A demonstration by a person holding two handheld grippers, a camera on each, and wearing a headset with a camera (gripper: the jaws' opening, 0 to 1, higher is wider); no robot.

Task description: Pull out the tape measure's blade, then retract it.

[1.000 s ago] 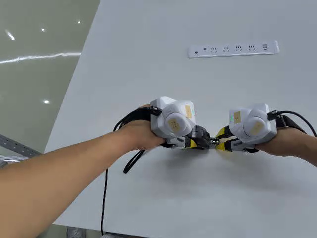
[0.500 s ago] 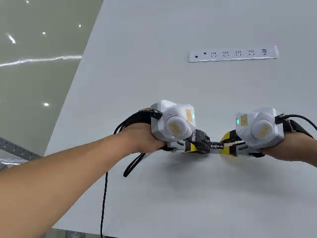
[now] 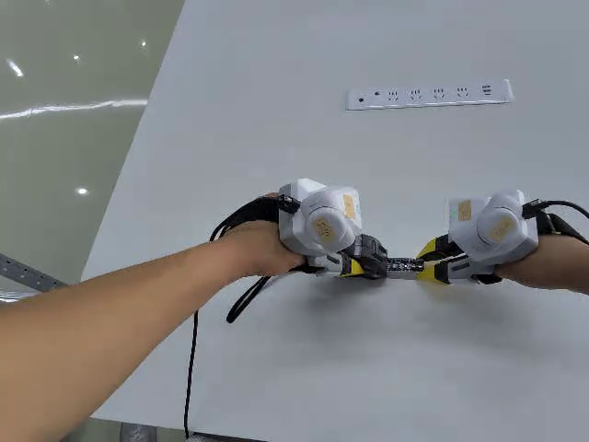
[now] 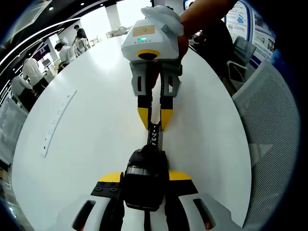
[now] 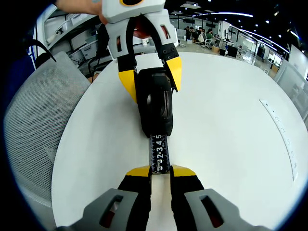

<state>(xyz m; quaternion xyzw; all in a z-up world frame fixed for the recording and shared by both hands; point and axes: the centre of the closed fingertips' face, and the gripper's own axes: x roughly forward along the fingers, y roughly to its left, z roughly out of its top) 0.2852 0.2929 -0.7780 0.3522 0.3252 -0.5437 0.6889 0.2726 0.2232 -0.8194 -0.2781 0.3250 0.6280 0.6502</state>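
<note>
The black tape measure (image 3: 372, 257) is held just above the white table (image 3: 276, 138), and my left gripper (image 3: 355, 267) is shut on its case. In the left gripper view the case (image 4: 146, 185) sits between my yellow-tipped jaws. A short stretch of the blade (image 3: 403, 265) runs rightward to my right gripper (image 3: 431, 270), which is shut on the blade's end. The right gripper view shows the printed blade (image 5: 159, 151) coming out of the case (image 5: 155, 103) and into my right gripper (image 5: 160, 171). The numbers 2 to 5 are readable on it.
A white power strip (image 3: 428, 93) lies at the far side of the table. A black cable (image 3: 241, 302) trails from the left hand over the near edge. The table's left edge (image 3: 138, 157) drops to a glossy floor. A mesh chair (image 5: 36, 110) stands nearby.
My right gripper has moved to the right, away from the left one, and more blade shows between them. The left gripper has stayed about where it was.
</note>
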